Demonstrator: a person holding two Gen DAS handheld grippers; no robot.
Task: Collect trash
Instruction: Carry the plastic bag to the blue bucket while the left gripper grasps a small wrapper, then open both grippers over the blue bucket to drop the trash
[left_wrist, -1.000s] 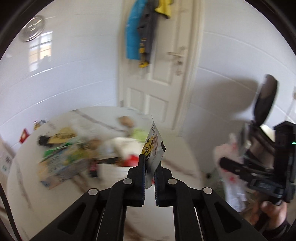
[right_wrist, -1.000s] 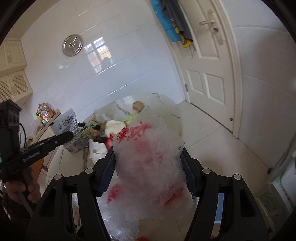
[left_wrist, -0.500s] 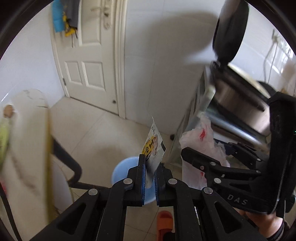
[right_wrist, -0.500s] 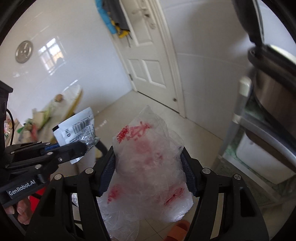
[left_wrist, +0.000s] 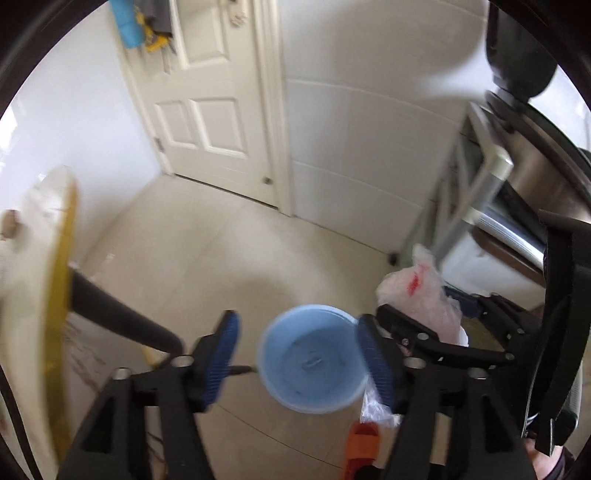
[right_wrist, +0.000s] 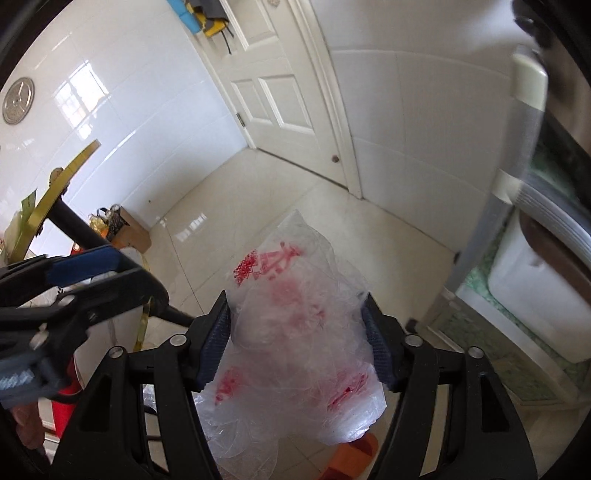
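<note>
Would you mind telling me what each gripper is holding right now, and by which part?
The left gripper holds nothing; its jaws are opening. The right gripper has the crumpled plastic bag by its middle, jaws opening.

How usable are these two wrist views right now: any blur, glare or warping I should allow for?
Left wrist view: motion blur smears the table edge and the blue bin; a soft shadow lies on the floor; fisheye bows the door frame. Right wrist view: sharper at centre, where the plastic bag reads clearly; window glare on the wall tiles; the right edge is streaked, and the left gripper is blurred.
</note>
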